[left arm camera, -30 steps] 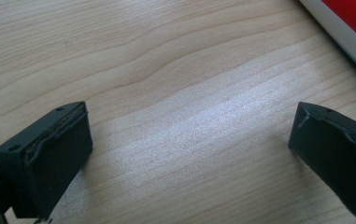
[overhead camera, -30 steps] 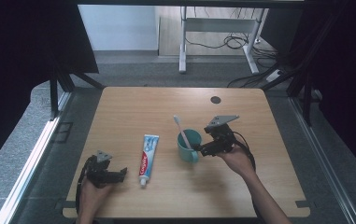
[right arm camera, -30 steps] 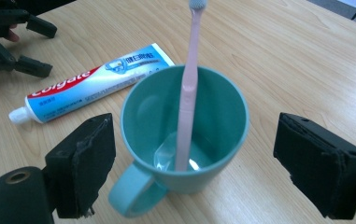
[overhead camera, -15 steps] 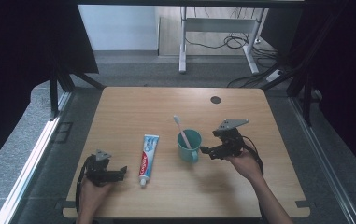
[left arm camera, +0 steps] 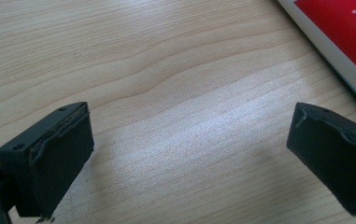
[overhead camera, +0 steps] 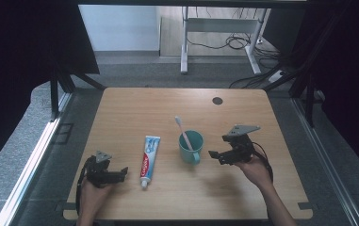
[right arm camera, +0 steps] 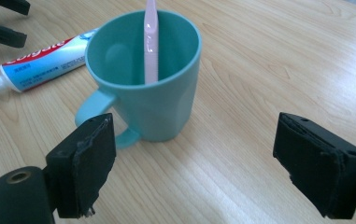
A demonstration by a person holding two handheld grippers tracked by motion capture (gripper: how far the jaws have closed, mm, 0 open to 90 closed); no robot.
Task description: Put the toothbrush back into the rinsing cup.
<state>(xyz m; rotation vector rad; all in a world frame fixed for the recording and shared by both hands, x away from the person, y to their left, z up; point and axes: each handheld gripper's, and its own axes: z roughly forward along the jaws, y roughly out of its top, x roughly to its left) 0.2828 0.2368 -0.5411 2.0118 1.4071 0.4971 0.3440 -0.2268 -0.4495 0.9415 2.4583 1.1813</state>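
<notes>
High view: right gripper [overhead camera: 213, 157] is hovering just right of the teal cup [overhead camera: 191, 147], jaws spread, nothing held (toothbrush [overhead camera: 183, 133] leaning inside). Toothpaste [overhead camera: 150, 154] is lying left of cup.

Left gripper view: left gripper [left arm camera: 185, 149] is resting open, idle.

Right gripper view: cup's handle [right arm camera: 102, 116] is facing the jaws, prob. for a grab.

Teal cup [right arm camera: 154, 84] stands upright on the worktop, just ahead of your right fingers [right arm camera: 323, 170], apart from them, nearer the left finger in the right gripper view. Its handle points back toward that finger. Pink toothbrush [right arm camera: 151, 42] stands in the cup, leaning on the far rim, head end up and out of the cup [overhead camera: 191, 147] in the high view. Toothpaste tube [overhead camera: 149, 154] lies flat beyond the cup, cap end toward you, just off your left fingers [overhead camera: 123, 172].
</notes>
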